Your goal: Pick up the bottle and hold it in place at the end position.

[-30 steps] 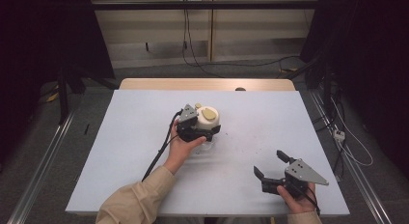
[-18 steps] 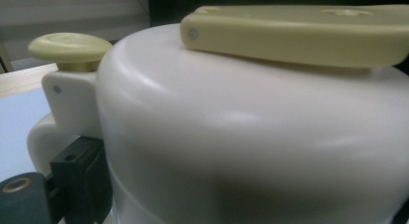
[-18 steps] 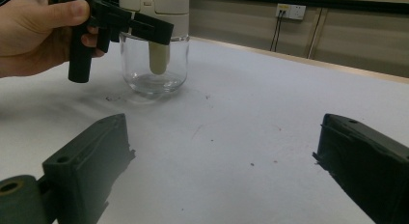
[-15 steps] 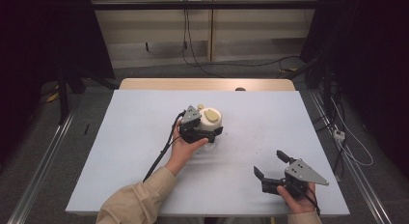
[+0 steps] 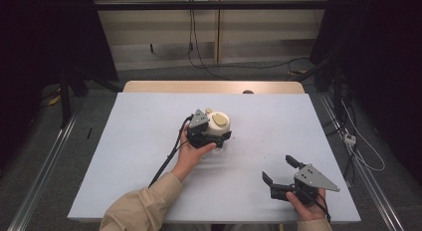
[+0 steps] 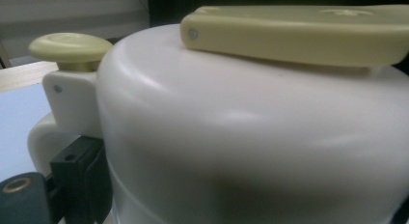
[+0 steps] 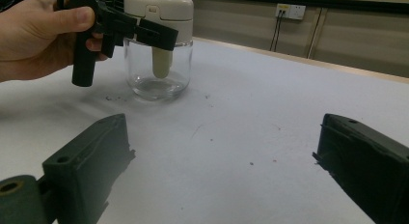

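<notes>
Right gripper view: glass jar [image 7: 158, 64] standing mid counter [image 7: 270, 118], left claw [image 7: 126, 28] clamped round its cream lid [image 7: 161, 7]. Right claw [image 7: 231, 161] wide open, empty, well apart. Could tip or slip loose if pulled sideways.

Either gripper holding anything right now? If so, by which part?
The left gripper grips the glass jar by its cream lid, jaws on either side of the lid's wall. The right gripper is open and holds nothing.

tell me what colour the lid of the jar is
Cream white lid with a pale yellow-green handle, clearest in the left gripper view.
</notes>
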{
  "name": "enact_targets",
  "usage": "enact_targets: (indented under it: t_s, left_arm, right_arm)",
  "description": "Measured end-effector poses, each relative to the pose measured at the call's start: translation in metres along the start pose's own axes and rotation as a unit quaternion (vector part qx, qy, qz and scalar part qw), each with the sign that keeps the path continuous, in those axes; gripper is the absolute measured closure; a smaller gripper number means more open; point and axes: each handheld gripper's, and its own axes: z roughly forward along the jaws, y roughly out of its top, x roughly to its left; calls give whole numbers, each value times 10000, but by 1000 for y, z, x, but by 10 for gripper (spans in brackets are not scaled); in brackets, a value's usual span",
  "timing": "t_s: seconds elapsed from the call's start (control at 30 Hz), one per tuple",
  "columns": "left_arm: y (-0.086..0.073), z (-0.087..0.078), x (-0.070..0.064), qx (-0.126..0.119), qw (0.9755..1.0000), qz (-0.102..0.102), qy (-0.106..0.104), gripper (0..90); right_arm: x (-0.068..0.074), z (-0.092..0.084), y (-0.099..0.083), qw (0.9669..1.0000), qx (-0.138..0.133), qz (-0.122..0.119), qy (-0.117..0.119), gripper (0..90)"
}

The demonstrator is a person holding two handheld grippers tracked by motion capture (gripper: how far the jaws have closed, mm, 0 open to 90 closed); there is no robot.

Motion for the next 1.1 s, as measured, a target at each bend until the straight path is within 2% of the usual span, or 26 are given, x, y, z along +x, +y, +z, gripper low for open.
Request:
enact_targets:
  t_s: [0.6, 0.7, 0.83, 1.0, 1.1]
  left_arm:
    - [-1, 8, -5, 14, 10000, 41, -21, 64]
    - [-1, 9, -6, -14, 10000, 52, -24, 64]
    - [-2, 11, -8, -94, 9998, 177, 9, 64]
    - [-5, 13, -8, -253, 9995, 183, 13, 64]
    - [-5, 13, -8, -249, 9994, 222, 6, 64]
  right_arm:
    - [-1, -3, -1, 10000, -2, 17, -45, 40]
    - [-2, -3, -1, 10000, -2, 16, -48, 40]
    - [-2, -2, -1, 10000, 7, 18, -47, 40]
    - [-2, -2, -2, 10000, 13, 37, -64, 40]
    - [-3, -2, -2, 10000, 15, 47, -74, 40]
